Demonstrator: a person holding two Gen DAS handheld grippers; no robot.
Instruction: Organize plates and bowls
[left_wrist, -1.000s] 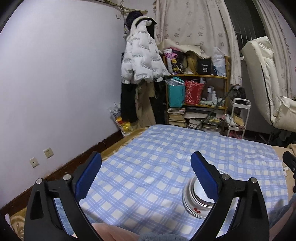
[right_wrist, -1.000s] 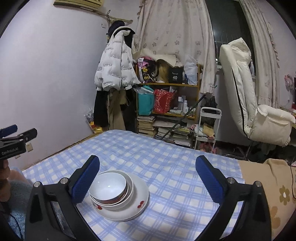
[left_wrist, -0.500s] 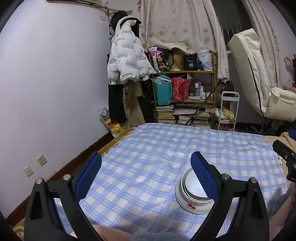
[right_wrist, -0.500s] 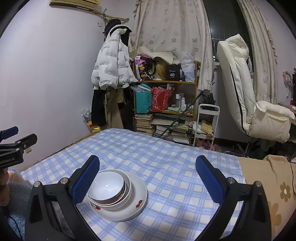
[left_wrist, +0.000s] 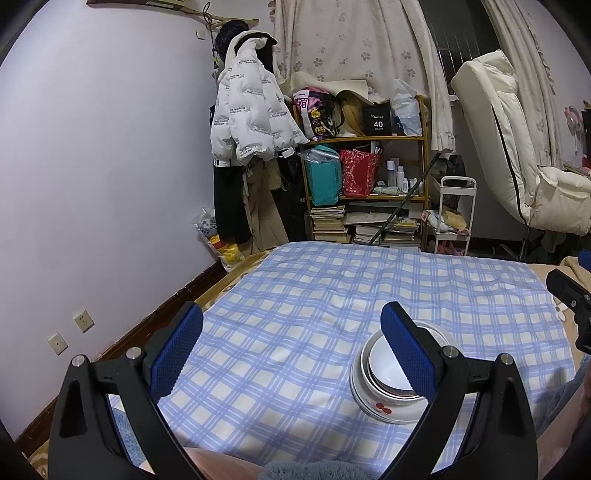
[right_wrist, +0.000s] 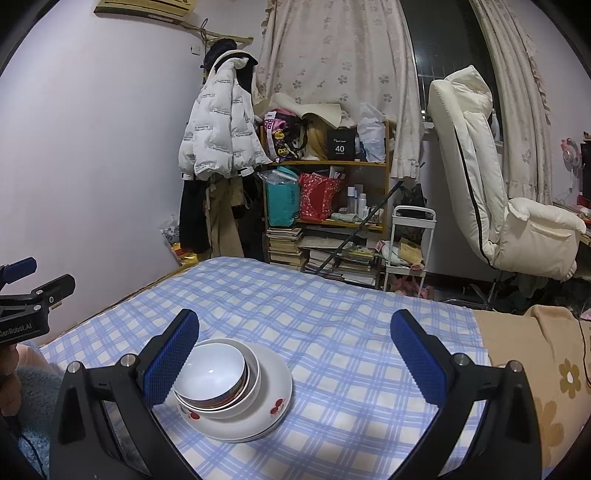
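White bowls (right_wrist: 210, 373) sat nested on a plate (right_wrist: 273, 391) near the bed's (right_wrist: 332, 314) front edge. Left gripper (left_wrist: 291, 350) and right gripper (right_wrist: 295, 354) hovered, jaws released and empty. Best approach: pinch the rim squarely, lift straight.

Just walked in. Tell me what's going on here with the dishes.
A person holds a two-finger gripper in each hand above a table with a blue checked cloth. Both the left gripper and the right gripper are open and hold nothing. The dishes are already stacked: a white bowl nested in a second bowl, on plates with a red pattern. Neither gripper touches the stack.
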